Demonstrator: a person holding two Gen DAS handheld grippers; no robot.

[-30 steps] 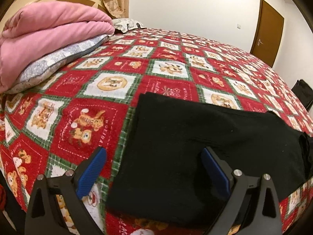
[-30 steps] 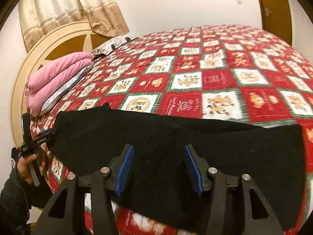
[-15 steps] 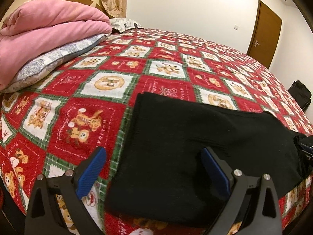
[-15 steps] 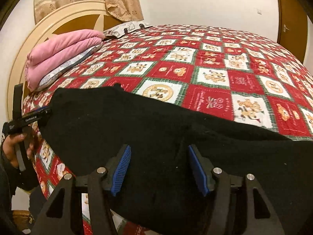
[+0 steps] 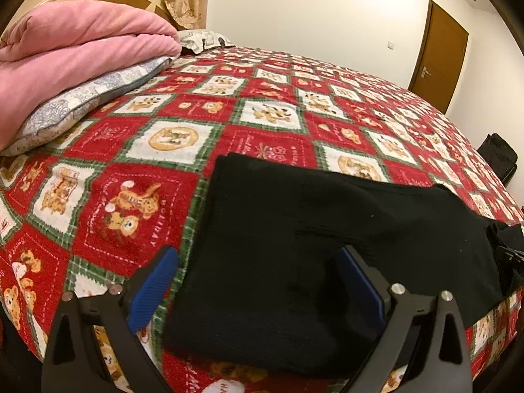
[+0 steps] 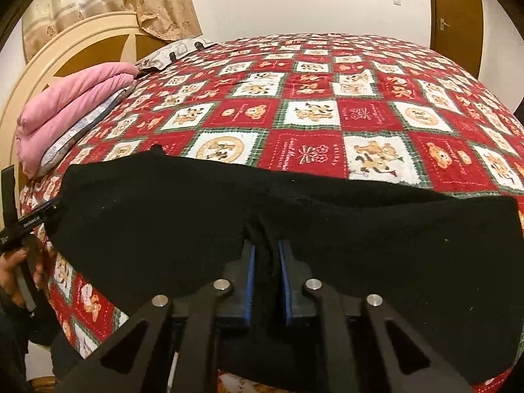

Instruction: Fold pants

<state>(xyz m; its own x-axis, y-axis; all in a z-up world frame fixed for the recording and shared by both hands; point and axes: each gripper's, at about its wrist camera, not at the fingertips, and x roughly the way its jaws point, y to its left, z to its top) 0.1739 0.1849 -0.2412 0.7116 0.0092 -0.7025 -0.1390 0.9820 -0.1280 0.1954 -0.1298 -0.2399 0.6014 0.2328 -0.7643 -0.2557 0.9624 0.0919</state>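
Far left, by the headboard (image 6: 65, 49): folded pink blanket (image 5: 72, 49) stacked on a patterned pillow (image 5: 82, 104), both resting on the red, white and green checked bedspread (image 5: 268, 114).

Left of centre: left gripper (image 5: 258, 281) hanging over the near edge of the bed, blue pads (image 5: 154, 285) spread wide, one over bare bedspread and the other over black cloth, nothing pinched between them. In the right wrist view, same tool (image 6: 29, 226) at the left border, gripped by a hand (image 6: 19, 271).

Centre: black pants (image 5: 311, 229) laid flat across the near part of the bedspread, running sideways along the bed edge, near hem drooping slightly over it.

Right of centre: right gripper (image 6: 267, 255) lowered onto the near edge of the pants, jaws just drawn together, blue pads now pinching a raised ridge of black fabric. Small puckers radiating from that pinch.

Far right: brown door (image 5: 439, 52) in the pale wall (image 5: 311, 6), dark bag (image 5: 497, 157) on the floor beyond the bed corner.
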